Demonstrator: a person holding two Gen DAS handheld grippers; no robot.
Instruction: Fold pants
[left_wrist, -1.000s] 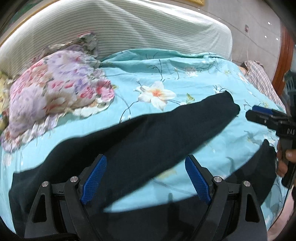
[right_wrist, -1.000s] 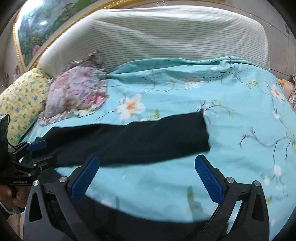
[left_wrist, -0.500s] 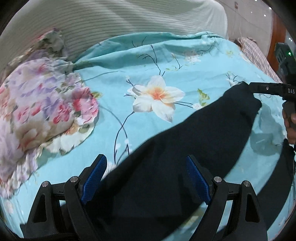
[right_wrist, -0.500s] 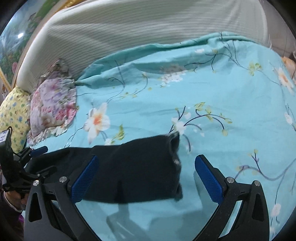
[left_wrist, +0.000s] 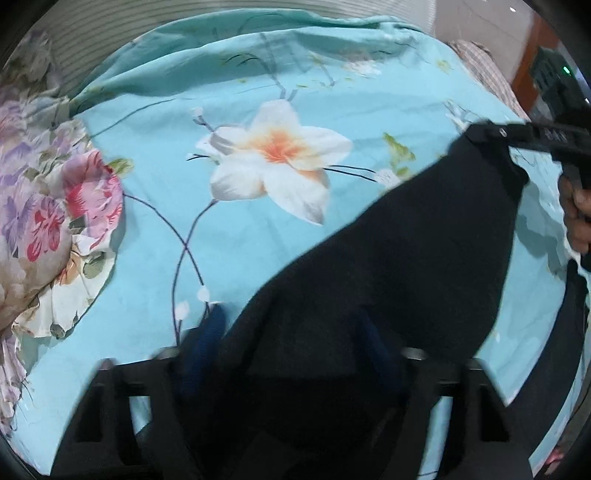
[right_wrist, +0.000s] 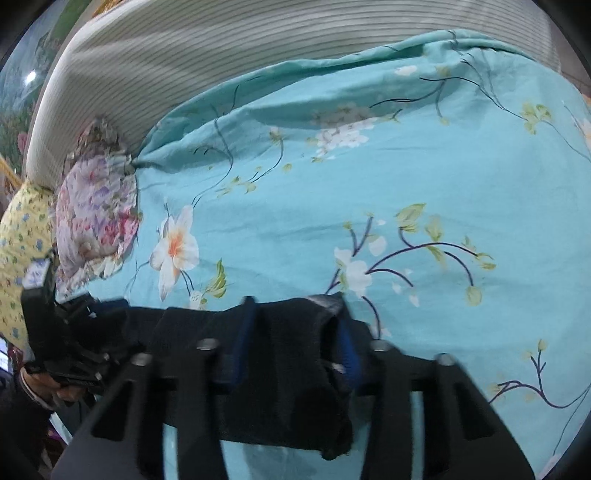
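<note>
The black pants (left_wrist: 424, 266) lie across a turquoise flowered bedspread (left_wrist: 229, 258). In the left wrist view my left gripper (left_wrist: 291, 350) has its blue pads closed in on the pants, the fabric bunched between them. The right gripper (left_wrist: 491, 138) shows there at the upper right, pinching the leg's far end. In the right wrist view my right gripper (right_wrist: 293, 339) is shut on the end of the pant leg (right_wrist: 295, 369), and the left gripper (right_wrist: 74, 332) shows at the far left holding the other end.
A pink flowered pillow (left_wrist: 40, 206) lies at the left, with a yellow pillow (right_wrist: 18, 251) beyond it. A striped white headboard cover (right_wrist: 258, 48) rises behind the bedspread. A checked cloth (left_wrist: 484, 70) lies at the far right edge of the bed.
Both grippers moved forward and down onto the pants and closed on the fabric; their pads, wide apart before, now pinch the cloth. The leg's end is lifted slightly.
</note>
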